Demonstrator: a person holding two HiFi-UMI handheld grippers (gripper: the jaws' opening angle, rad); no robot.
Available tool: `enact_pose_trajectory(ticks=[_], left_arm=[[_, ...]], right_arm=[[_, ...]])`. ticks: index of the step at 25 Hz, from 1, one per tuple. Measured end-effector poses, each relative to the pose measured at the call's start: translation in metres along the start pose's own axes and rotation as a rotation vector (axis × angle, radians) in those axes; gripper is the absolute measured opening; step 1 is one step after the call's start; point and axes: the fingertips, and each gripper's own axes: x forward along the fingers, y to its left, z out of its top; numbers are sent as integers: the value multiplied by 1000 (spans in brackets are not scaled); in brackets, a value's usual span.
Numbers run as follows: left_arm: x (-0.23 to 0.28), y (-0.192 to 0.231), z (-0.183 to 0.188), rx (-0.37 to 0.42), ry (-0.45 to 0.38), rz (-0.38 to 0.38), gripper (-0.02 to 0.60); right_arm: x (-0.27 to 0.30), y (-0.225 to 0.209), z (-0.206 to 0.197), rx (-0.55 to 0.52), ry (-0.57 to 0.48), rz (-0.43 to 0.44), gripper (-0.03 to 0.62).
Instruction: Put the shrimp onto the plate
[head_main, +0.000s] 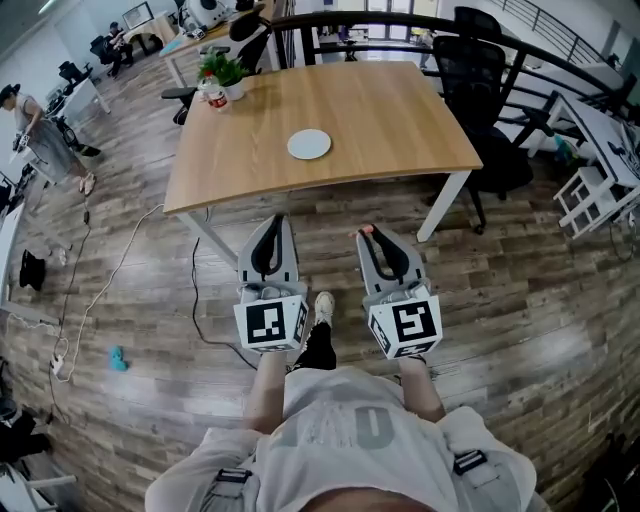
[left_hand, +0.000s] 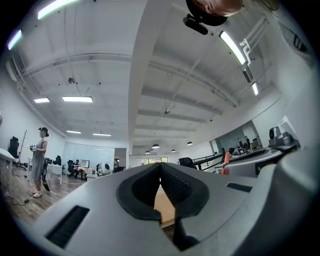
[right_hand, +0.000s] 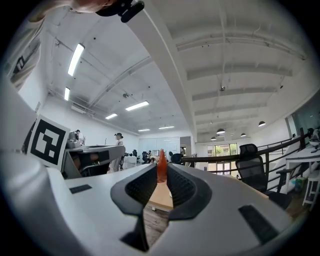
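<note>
At the bottom centre of the head view, nearest the camera, is the person's pale shirt (head_main: 340, 430), from which both forearms reach up the frame to the two hand-held tools. The left gripper (head_main: 277, 222), just left of centre, carries its marker cube at the lower end; in the left gripper view its jaws meet tip to tip, and only a strip of tabletop shows through the hollow behind the tips. The right gripper (head_main: 372, 233), just right of centre, is closed on the shrimp (right_hand: 161, 167), an orange-red piece pinched upright between the ribbed pads at the very tips, its point standing above them. Both grippers are over the plank floor (head_main: 520, 300), below the near edge of the wooden table (head_main: 400, 120) and apart from it. The white plate (head_main: 309, 144) lies flat near the middle of the tabletop, well apart from the shrimp. A potted plant (head_main: 228, 72) and a red-and-white container (head_main: 215, 98) stand together at the table's upper left corner. A black office chair (head_main: 470, 70) stands at the table's upper right. At the far left edge a second person (head_main: 45, 130) stands, and a white cable (head_main: 110, 280) trails across the floor towards a small teal object (head_main: 118, 357).
</note>
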Motion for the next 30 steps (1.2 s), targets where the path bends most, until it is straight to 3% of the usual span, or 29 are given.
enact_pose_trajectory(ticks=[10,22,30], left_arm=[[69,27,-10,-15,-7,-32,11],[133,85,-30,-45,12,10,11],[190,117,-59,-46,48,10,11]], right_arm=[[74,-28,2,-7,9,-12,70],[166,-32,-3,-13,49,37,70],[230,-55,-18,2,87,19,70]])
